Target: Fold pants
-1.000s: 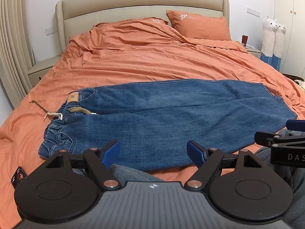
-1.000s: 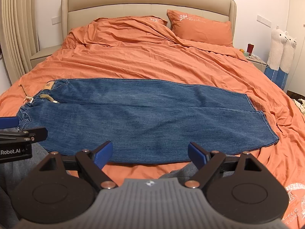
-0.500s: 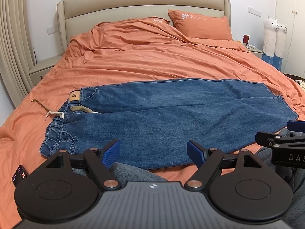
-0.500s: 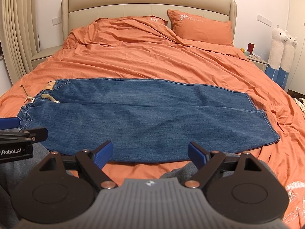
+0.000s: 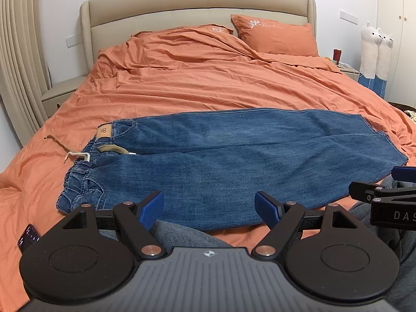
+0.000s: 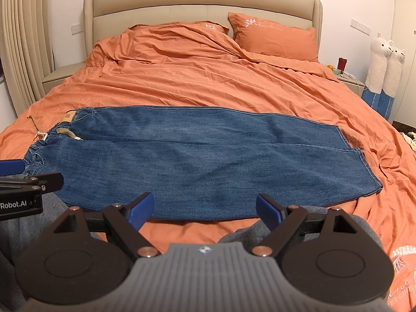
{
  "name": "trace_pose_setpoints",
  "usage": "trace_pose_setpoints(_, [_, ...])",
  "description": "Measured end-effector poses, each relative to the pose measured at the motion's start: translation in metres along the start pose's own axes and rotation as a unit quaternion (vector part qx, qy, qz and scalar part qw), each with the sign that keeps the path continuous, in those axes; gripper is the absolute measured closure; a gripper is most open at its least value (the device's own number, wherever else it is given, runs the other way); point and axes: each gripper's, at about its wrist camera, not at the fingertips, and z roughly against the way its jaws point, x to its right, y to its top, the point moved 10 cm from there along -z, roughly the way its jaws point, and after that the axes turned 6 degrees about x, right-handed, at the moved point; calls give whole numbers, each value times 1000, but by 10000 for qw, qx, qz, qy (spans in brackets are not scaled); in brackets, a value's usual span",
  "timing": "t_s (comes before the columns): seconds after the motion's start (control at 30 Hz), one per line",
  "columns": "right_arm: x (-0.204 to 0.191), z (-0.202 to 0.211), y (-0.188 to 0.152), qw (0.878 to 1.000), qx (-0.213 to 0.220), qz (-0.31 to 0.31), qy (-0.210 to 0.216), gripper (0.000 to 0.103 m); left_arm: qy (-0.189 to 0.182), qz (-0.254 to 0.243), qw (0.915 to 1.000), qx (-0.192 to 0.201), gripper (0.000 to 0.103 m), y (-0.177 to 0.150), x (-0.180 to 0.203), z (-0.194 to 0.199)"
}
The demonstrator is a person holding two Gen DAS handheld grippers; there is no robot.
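Holding my left gripper [image 5: 209, 209] and right gripper [image 6: 204, 208] wide open, gripping nothing, hovering above my lap. Jeans [image 6: 192, 156] are lying flat across the orange bed [image 6: 208, 78] just ahead, waistband left, hems right.

The side of the right gripper [image 5: 395, 182] shows white letters "DAS", cut off at the picture's edge. The left gripper [image 6: 15, 182] reads "Robot.AI". The orange pillow [image 6: 274, 37] carries white embroidered script, perhaps a name, too small to read.
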Motion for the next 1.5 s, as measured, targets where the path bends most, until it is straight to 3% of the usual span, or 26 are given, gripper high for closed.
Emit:
trace_pose_setpoints(1.4, [1, -4, -4, 10000, -21, 75, 19, 21, 4, -10, 10000, 11, 10, 0, -1, 3])
trace_pose_setpoints(1.5, [1, -6, -3, 9999, -33, 100, 18, 21, -7, -86, 10000, 13, 14, 3, -5, 2])
